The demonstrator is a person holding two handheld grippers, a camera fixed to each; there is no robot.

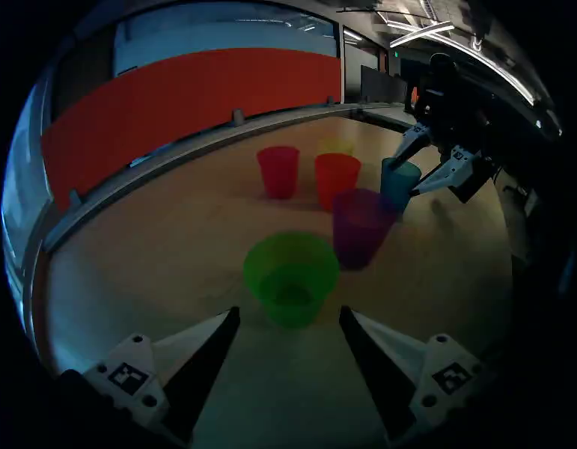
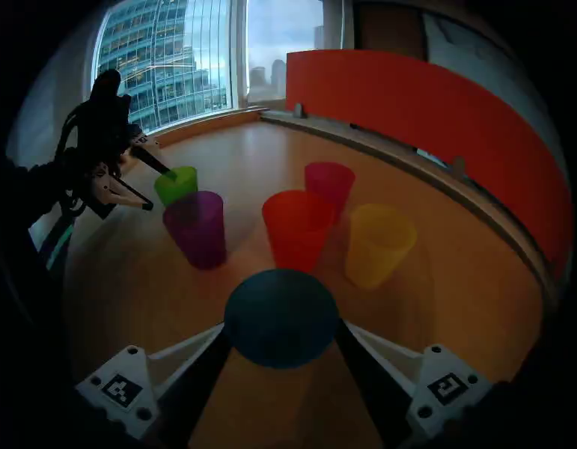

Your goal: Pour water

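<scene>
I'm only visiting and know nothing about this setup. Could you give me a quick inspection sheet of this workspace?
Surface: wooden table.
Job's things: six upright cups: green cup, purple cup, crimson cup, orange cup, yellow cup, teal cup; whether any holds water cannot be told.
Clutter: nothing seen.
Grippers: left gripper open, aimed at the green cup; right gripper fingers flank the teal cup, grip cannot be told.
Cables: nothing seen.
Surroundings: red wall panel, window onto towers, ceiling lights.
</scene>
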